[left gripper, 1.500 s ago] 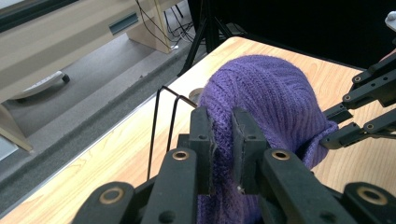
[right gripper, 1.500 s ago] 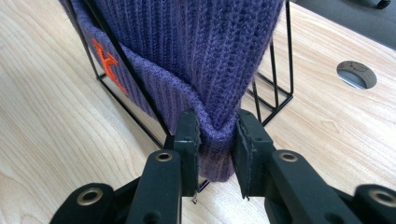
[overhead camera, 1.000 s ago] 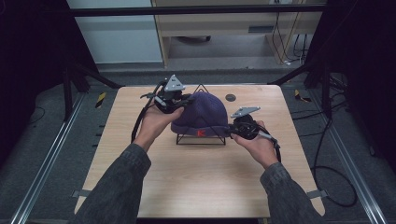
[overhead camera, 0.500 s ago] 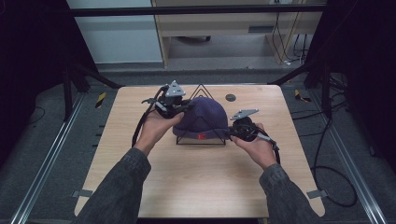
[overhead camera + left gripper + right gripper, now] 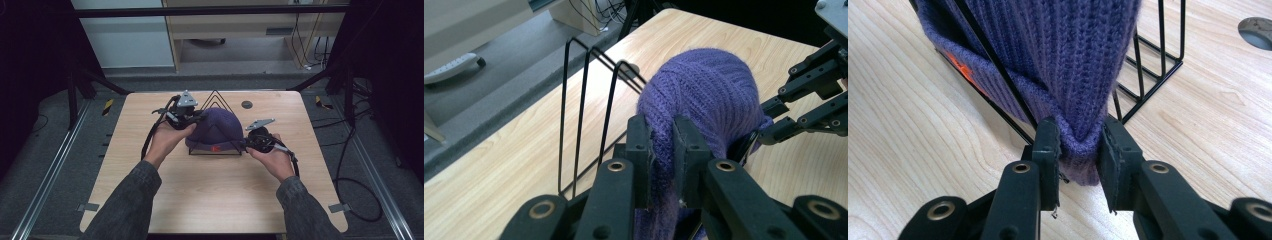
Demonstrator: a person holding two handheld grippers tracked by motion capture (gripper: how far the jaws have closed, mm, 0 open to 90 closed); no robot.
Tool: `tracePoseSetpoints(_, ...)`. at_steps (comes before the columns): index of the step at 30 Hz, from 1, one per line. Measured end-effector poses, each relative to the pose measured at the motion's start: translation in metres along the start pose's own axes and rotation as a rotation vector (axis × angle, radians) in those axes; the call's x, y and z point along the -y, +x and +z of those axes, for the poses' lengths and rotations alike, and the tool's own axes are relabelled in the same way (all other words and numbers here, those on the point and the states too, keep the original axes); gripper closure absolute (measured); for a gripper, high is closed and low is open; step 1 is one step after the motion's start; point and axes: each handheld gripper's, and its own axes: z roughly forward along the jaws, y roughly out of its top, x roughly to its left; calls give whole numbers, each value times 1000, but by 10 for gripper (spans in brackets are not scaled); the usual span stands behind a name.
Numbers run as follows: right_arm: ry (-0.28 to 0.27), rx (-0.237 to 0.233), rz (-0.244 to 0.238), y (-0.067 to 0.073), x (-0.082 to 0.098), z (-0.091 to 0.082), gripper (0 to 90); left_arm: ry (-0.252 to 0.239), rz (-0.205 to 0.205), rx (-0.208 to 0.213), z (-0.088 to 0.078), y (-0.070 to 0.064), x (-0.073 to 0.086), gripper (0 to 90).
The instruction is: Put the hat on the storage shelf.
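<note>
A purple knitted beanie (image 5: 218,129) with a small orange tag is draped over a black wire rack (image 5: 215,98) in the middle of the table. My left gripper (image 5: 196,118) is shut on the hat's left side; its pads pinch a fold of knit (image 5: 663,145) in the left gripper view. My right gripper (image 5: 247,143) is shut on the hat's lower right hem, and the hem (image 5: 1079,142) sits squeezed between its pads in the right gripper view. The rack's triangular wires (image 5: 586,100) rise just behind the hat.
A small dark round disc (image 5: 246,104) lies on the wooden table (image 5: 210,200) at the back right. Cables trail from both grippers. Beyond the far edge are a cabinet and floor cables.
The left gripper and the hat's left side have shifted slightly toward the rack's top. The right hand has held still.
</note>
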Motion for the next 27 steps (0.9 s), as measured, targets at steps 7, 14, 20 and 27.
tracePoseSetpoints(7, 12, 1, -8, 1, 1, 4, 714, 10, -7, 4, 0, 2, 7, 786)
tracePoseSetpoints(14, 16, -2, 2, 1, 5, 7, 690, 16, -6, 5, 2, 1, 7, 782)
tracePoseSetpoints(20, 22, 10, 9, 0, 9, 8, 650, 7, -16, 14, 2, 0, 12, 756)
tracePoseSetpoints(27, 23, 13, 7, 1, 10, 5, 647, -2, -21, 7, -1, -1, 15, 705)
